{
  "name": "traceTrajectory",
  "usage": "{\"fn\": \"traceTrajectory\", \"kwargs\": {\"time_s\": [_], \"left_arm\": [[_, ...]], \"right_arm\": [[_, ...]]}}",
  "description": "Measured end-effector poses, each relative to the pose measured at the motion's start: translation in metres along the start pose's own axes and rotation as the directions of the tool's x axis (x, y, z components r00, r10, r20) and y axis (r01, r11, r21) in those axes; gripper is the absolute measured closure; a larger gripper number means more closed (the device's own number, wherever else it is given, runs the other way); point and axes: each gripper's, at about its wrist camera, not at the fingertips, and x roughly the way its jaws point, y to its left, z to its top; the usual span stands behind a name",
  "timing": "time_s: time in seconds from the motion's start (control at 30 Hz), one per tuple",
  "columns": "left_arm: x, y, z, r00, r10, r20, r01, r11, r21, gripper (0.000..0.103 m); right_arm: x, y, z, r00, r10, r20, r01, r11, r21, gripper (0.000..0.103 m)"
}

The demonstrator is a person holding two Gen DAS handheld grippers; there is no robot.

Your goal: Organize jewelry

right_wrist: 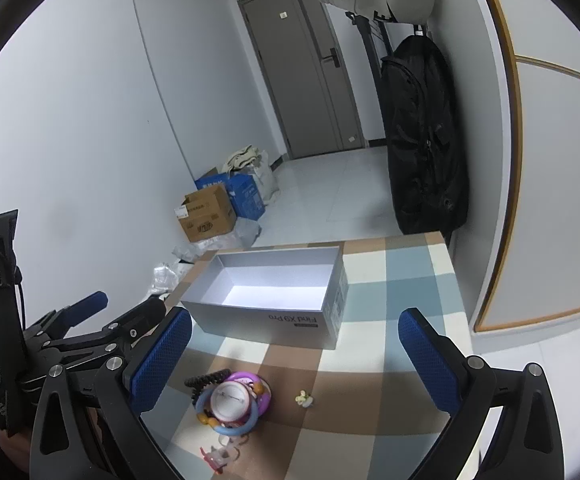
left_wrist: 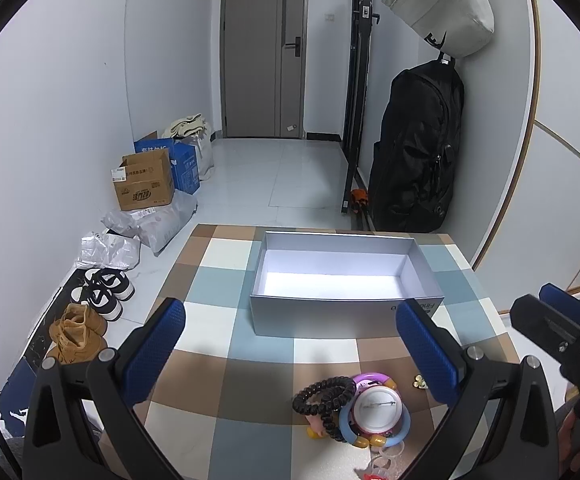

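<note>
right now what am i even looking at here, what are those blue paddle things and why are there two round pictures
The blue paddles are the fingers of two hand-held grippers; a person holds one in each hand. Each round picture comes from a fisheye camera on one gripper, looking forward along its fingers.

In the left wrist view the left gripper is open and holds nothing; the other tool shows at the right edge. In the right wrist view the right gripper is also open and empty.

Both look down on a checkered tablecloth. An open grey box stands on it, with nothing inside. Nearer the camera lies a small heap of jewelry: a dark beaded bracelet, a round white badge on coloured rings, and a small flower-shaped piece lying apart. None of it is in the box yet.
</note>
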Motion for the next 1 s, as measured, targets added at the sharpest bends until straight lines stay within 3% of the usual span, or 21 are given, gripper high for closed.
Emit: {"fn": "traceTrajectory", "kwargs": {"time_s": [0.23, 0.33, 0.6, 1.0], "left_arm": [[0.005, 0.017, 0.002, 0.999, -0.015, -0.041, 0.013, 0.999, -0.045, 0.001], [0.008, 0.029, 0.003, 0.998, -0.016, -0.062, 0.011, 0.997, -0.080, 0.001], [0.013, 0.055, 0.000, 0.994, -0.006, -0.111, -0.012, 0.988, -0.153, 0.001], [0.021, 0.083, -0.004, 0.986, -0.024, -0.166, -0.013, 0.976, -0.218, 0.001]], "right_arm": [[0.012, 0.004, -0.005, 0.997, -0.006, -0.076, 0.005, 1.000, -0.022, 0.000], [0.021, 0.009, -0.010, 0.990, 0.033, -0.139, -0.038, 0.999, -0.028, 0.000], [0.046, 0.033, -0.031, 0.949, 0.119, -0.292, -0.143, 0.988, -0.063, 0.008], [0.077, 0.054, -0.057, 0.893, 0.097, -0.439, -0.175, 0.975, -0.140, 0.015]]}}
